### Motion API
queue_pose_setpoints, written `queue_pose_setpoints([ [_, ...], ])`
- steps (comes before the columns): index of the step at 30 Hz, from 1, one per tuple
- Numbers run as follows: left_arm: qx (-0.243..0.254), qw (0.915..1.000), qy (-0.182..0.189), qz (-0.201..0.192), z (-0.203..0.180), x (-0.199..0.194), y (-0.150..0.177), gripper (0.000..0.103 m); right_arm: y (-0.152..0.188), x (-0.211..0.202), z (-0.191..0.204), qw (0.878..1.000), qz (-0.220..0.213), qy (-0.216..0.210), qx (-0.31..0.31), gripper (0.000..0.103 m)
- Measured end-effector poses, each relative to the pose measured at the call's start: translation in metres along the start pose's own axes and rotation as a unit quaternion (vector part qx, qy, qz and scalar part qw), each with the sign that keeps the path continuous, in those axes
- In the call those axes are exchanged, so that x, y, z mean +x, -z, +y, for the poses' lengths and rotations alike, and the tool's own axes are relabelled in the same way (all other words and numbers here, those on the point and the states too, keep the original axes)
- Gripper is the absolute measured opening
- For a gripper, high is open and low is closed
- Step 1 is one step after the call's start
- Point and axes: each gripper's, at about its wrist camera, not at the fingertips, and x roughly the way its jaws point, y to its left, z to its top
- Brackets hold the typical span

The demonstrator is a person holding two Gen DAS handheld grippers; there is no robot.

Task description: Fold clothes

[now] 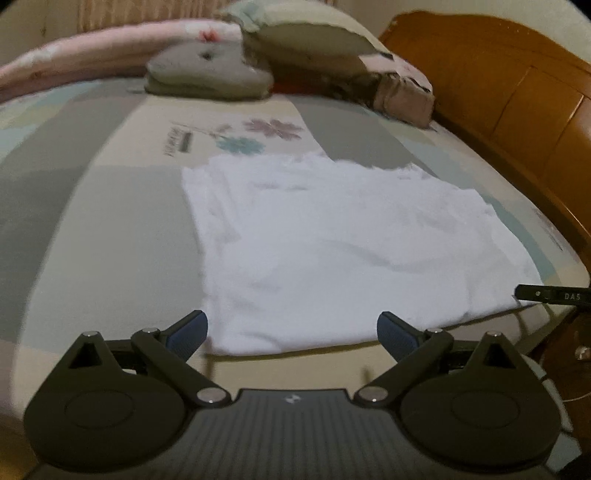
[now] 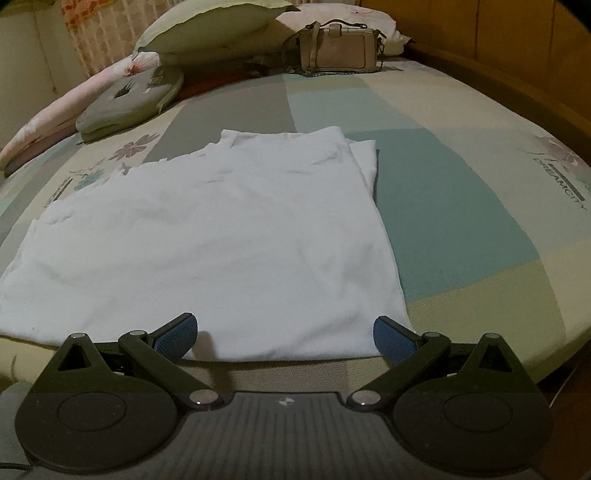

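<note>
A white garment [image 1: 332,251] lies flat on the patchwork bedsheet [image 1: 92,221], partly folded into a rough rectangle. In the right wrist view the white garment [image 2: 221,240] shows a doubled layer along its far right edge. My left gripper [image 1: 291,332] is open, its blue pads level with the garment's near hem, nothing between them. My right gripper [image 2: 286,336] is open too, straddling the near right corner of the hem without holding it. The tip of the right gripper [image 1: 550,295] shows at the right edge of the left wrist view.
A grey cushion [image 1: 207,77], pillows [image 2: 214,26] and a pink quilt [image 1: 92,51] sit at the head of the bed. A beige handbag [image 2: 338,48] stands at the far side. A wooden bed frame [image 1: 517,92] runs along the right.
</note>
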Motion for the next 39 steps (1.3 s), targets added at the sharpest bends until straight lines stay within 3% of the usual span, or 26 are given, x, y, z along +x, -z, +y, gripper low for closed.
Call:
queue_pose_setpoints([
  [5, -0.038, 0.9992, 0.009, 0.009, 0.023, 0.012, 0.004, 0.099, 0.001, 0.003, 0.002, 1.000, 0.007, 0.008, 0.000, 0.103],
  [9, -0.034, 0.9989, 0.034, -0.001, 0.027, 0.021, 0.003, 0.099, 0.000, 0.001, 0.005, 1.000, 0.012, 0.012, 0.001, 0.103],
  [12, -0.034, 0.9973, 0.064, -0.014, 0.031, 0.020, 0.001, 0.099, -0.001, 0.001, 0.008, 1.000, 0.016, 0.017, 0.000, 0.103],
  [17, -0.075, 0.9887, 0.130, -0.008, 0.044, 0.023, 0.001, 0.099, -0.001, 0.004, 0.017, 1.000, 0.020, 0.019, -0.011, 0.103],
  [21, -0.071, 0.9867, 0.146, 0.010, 0.052, 0.013, 0.009, 0.098, -0.001, 0.004, 0.022, 0.999, 0.021, 0.012, -0.024, 0.103],
  [25, -0.049, 0.9924, 0.112, 0.006, 0.053, -0.003, 0.007, 0.098, -0.002, 0.008, 0.024, 0.999, 0.023, 0.015, -0.027, 0.103],
  [28, -0.037, 0.9915, 0.122, -0.024, 0.047, -0.008, -0.009, 0.099, -0.002, 0.011, 0.027, 0.999, 0.024, 0.018, -0.029, 0.103],
  [33, 0.009, 0.9908, 0.132, -0.029, 0.020, 0.020, -0.036, 0.099, -0.003, 0.011, 0.033, 0.998, 0.028, 0.022, -0.044, 0.103],
  [39, 0.023, 0.9932, 0.113, -0.019, 0.007, 0.046, -0.055, 0.099, -0.021, 0.011, 0.043, 0.999, 0.014, -0.017, -0.036, 0.103],
])
